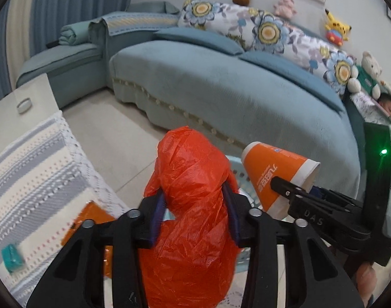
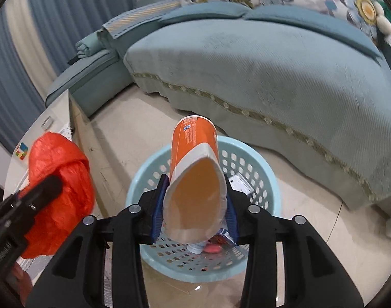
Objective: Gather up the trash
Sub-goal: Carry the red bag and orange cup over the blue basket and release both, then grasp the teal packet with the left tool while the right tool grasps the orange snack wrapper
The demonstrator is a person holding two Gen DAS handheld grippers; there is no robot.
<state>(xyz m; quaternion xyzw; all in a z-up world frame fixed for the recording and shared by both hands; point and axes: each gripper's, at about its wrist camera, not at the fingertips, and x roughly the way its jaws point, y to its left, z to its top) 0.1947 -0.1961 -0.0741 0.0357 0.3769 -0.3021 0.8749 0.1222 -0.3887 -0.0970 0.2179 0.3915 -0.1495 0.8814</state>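
Note:
My left gripper [image 1: 195,202] is shut on a crumpled red plastic bag [image 1: 193,205], held up beside the table edge; the bag also shows in the right wrist view [image 2: 57,187]. My right gripper [image 2: 195,205] is shut on a squashed orange and white paper cup [image 2: 193,179], held directly above a light blue perforated trash basket [image 2: 262,177] on the floor. The cup [image 1: 275,174] and right gripper [image 1: 293,192] show to the right of the bag in the left wrist view. The basket holds some trash, including a silver wrapper [image 2: 240,183].
A striped white and grey table runner [image 1: 36,177] covers the table at left, with an orange packet [image 1: 90,220] and a small teal item [image 1: 13,258] on it. A large blue sofa [image 2: 272,59] with floral cushions stands behind the basket. The floor is beige tile.

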